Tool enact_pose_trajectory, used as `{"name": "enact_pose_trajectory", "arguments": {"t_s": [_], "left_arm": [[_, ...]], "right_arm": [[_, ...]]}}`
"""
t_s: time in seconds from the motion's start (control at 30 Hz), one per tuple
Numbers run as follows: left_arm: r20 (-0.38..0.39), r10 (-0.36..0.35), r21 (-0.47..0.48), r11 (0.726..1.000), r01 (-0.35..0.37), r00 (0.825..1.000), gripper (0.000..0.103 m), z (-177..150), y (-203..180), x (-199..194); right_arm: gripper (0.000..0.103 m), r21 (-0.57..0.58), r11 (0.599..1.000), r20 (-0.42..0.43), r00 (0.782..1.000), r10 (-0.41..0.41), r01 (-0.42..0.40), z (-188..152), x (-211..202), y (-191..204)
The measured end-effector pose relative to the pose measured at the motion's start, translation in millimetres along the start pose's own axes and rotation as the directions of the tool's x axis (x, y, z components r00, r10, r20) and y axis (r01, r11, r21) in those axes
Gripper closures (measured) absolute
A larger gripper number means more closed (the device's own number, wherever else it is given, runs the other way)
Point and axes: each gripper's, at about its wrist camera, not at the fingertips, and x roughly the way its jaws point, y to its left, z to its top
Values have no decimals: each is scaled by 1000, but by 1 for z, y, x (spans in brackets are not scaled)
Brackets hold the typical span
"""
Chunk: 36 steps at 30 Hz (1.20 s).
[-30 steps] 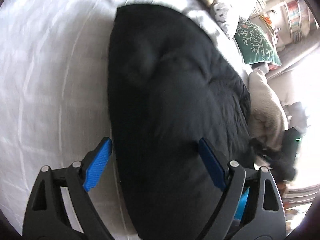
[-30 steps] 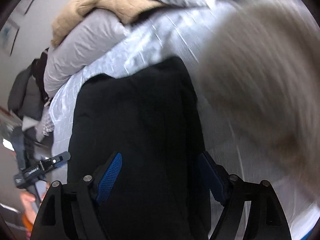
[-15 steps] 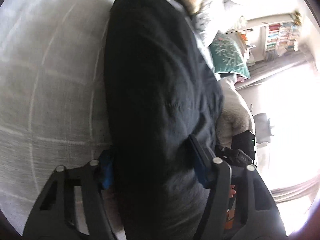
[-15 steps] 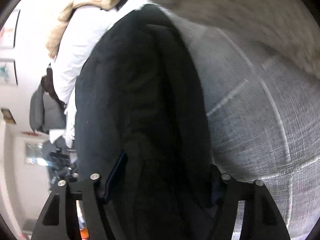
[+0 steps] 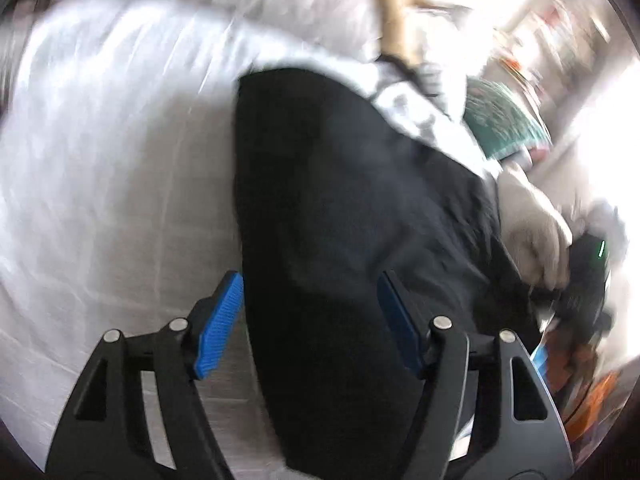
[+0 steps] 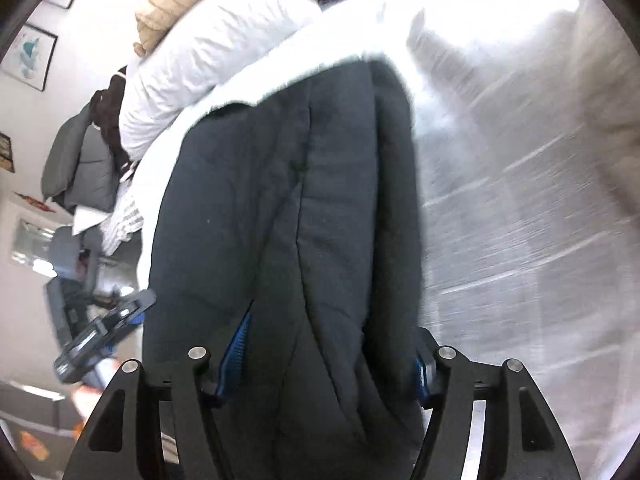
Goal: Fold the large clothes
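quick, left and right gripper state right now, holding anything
Left gripper: open, jaws spread over the edge of the black garment, not clamped.
Right gripper: jaws apart with the black garment bunched between them; a real grip cannot be told.

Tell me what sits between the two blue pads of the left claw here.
In the left wrist view, the black garment fills the gap between the blue pads of the left claw, lying on the white bedsheet.
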Motion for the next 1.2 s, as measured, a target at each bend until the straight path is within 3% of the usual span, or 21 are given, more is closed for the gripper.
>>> {"name": "enact_pose_trajectory", "arguments": {"t_s": [0.07,0.1,0.2,0.27,0.33,0.4,0.5,0.57,0.63,0.7,0.77,0.8,0.83,0.9,1.0,1.1,1.2], "left_arm": [[40,4,111,994,-8,999,36,-7,-19,-18],[44,-12,149,989,5,999,43,-12,-29,-24],[-16,-79,216,973,80,997,65,-25,-50,-28],[-92,-92,260,959,113,992,76,-37,-60,-19],[-120,-56,305,948,91,991,80,-51,-64,-11],[-130,-14,333,941,57,991,80,-60,-69,-2],[-147,28,351,936,26,989,81,-72,-73,13],[-131,56,360,933,-5,990,81,-79,-78,17],[-95,82,344,938,-45,992,80,-81,-82,11],[-67,91,300,952,-67,994,77,-79,-85,-1],[-52,100,273,958,-82,994,60,-79,-89,-15],[-44,117,267,958,-101,992,43,-82,-90,-22],[-26,153,263,954,-141,988,34,-85,-94,-31],[14,208,266,942,-205,978,29,-89,-102,-45],[6,275,202,941,-271,961,22,-93,-105,-58],[-11,301,129,946,-297,954,13,-99,-102,-66],[-17,340,83,938,-338,940,5,-110,-101,-72]], "right_arm": [[37,-51,997,69,996,-52,55,-10,-26,10],[37,-84,992,102,991,-84,93,-16,-38,16],[44,-183,969,198,972,-129,166,-38,-69,40],[55,-228,961,206,973,-108,155,-46,-77,45],[60,-286,947,165,981,-103,147,-54,-68,54],[64,-310,933,100,982,-157,181,-63,-50,51],[65,-305,908,0,953,-303,289,-75,-15,23],[65,-309,895,-44,935,-352,322,-77,8,11],[64,-341,869,-29,920,-390,358,-80,22,11],[63,-366,844,20,909,-416,393,-83,17,21],[61,-371,831,84,906,-414,414,-87,-1,32],[59,-368,832,113,908,-403,415,-89,-12,37],[54,-362,835,129,909,-395,415,-91,-19,40],[48,-334,848,164,911,-379,412,-97,-39,47],[38,-318,849,205,905,-373,422,-113,-61,52],[18,-303,852,260,897,-357,426,-125,-82,63],[14,-289,840,325,873,-365,459,-140,-95,81]]}}
